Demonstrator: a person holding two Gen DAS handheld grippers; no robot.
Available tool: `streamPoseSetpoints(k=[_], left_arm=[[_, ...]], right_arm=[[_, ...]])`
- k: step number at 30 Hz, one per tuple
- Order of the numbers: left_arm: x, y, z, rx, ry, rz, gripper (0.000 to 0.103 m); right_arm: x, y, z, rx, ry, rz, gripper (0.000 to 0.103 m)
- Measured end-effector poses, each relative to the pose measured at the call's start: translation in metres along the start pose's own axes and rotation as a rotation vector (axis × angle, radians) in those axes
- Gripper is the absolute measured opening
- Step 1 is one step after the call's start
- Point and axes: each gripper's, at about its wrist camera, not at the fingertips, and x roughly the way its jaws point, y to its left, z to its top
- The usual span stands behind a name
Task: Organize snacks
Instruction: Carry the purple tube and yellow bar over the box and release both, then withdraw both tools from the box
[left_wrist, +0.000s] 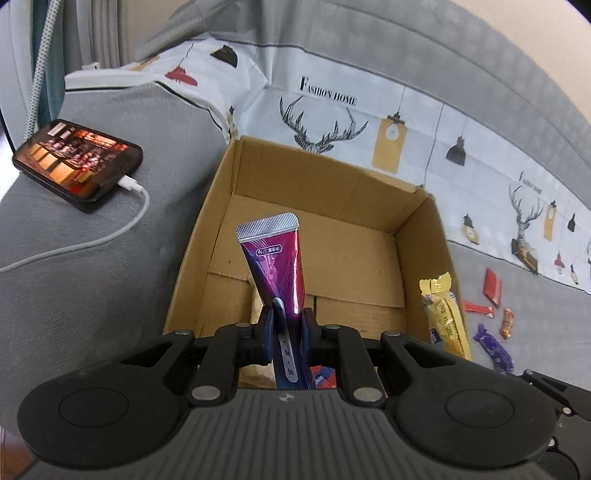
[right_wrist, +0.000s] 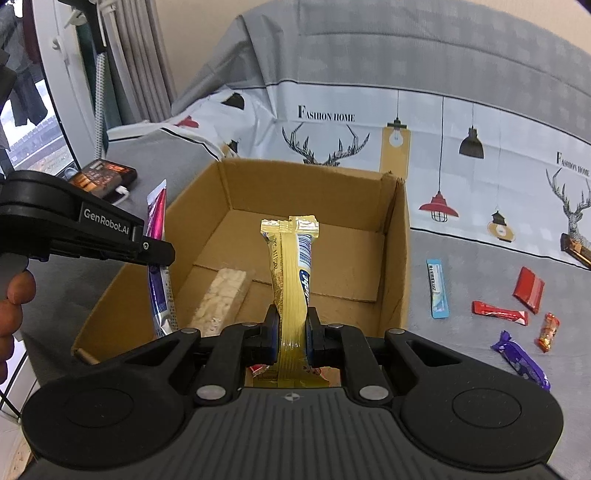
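An open cardboard box (left_wrist: 221, 206) (right_wrist: 395, 258) stands on a grey sofa seat. My left gripper (left_wrist: 290, 325) is shut on a purple snack packet (left_wrist: 275, 266) and holds it upright over the box's near side; the packet also shows in the right wrist view (right_wrist: 157, 218). My right gripper (right_wrist: 291, 326) is shut on a yellow snack bar (right_wrist: 291, 273) and holds it over the box's near edge; it also shows in the left wrist view (left_wrist: 445, 314). A pale nougat-like bar (right_wrist: 221, 295) lies inside the box.
Loose snacks lie on the seat right of the box: a blue stick (right_wrist: 437, 288), a red bar (right_wrist: 500, 312), a red packet (right_wrist: 529, 290), an orange candy (right_wrist: 549, 332), a purple bar (right_wrist: 522, 360). A charging phone (left_wrist: 77, 158) lies left. A printed cloth (right_wrist: 480, 166) covers the backrest.
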Motion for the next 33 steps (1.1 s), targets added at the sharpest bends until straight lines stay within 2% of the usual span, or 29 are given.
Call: streamPoseSetpoints(k=[8, 16, 17, 18, 19, 20, 21, 23, 28, 33], left_arm=[[0.036, 0.003, 0.003, 0.012, 0.049, 0.033, 0.016], [0.056, 0.003, 0.007, 0.028, 0.070, 0.049, 0.019], [0.057, 0.003, 0.006, 0.030, 0.077, 0.048, 0.025], [0.058, 0.004, 0.007, 0.023, 0.082, 0.043, 0.048], [0.057, 0.005, 0.007, 0.015, 0.081, 0.041, 0.064], [0.053, 0.005, 0.006, 0.012, 0.067, 0.050, 0.095], [0.047, 0.005, 0.005, 0.014, 0.039, 0.065, 0.103], [0.031, 0.004, 0.000, 0.030, -0.021, 0.094, 0.103], [0.007, 0.005, -0.022, 0.047, 0.004, 0.119, 0.103], [-0.028, 0.003, -0.053, 0.035, 0.015, 0.130, 0.103]], right_arm=[[0.028, -0.009, 0.000, 0.008, 0.033, -0.013, 0.014], [0.046, -0.019, 0.003, 0.026, 0.037, -0.033, 0.015], [0.048, -0.020, 0.004, 0.030, 0.037, -0.029, 0.018], [0.048, -0.021, 0.004, 0.035, 0.038, -0.028, 0.018], [0.049, -0.022, 0.006, 0.039, 0.048, -0.022, 0.031], [0.048, -0.022, 0.007, 0.043, 0.058, -0.023, 0.049], [0.045, -0.022, 0.007, 0.050, 0.061, -0.027, 0.061], [0.037, -0.022, 0.006, 0.053, 0.054, -0.033, 0.071], [0.008, -0.016, -0.005, 0.059, 0.084, -0.037, 0.083], [-0.029, -0.002, -0.016, 0.057, 0.057, -0.023, 0.089]])
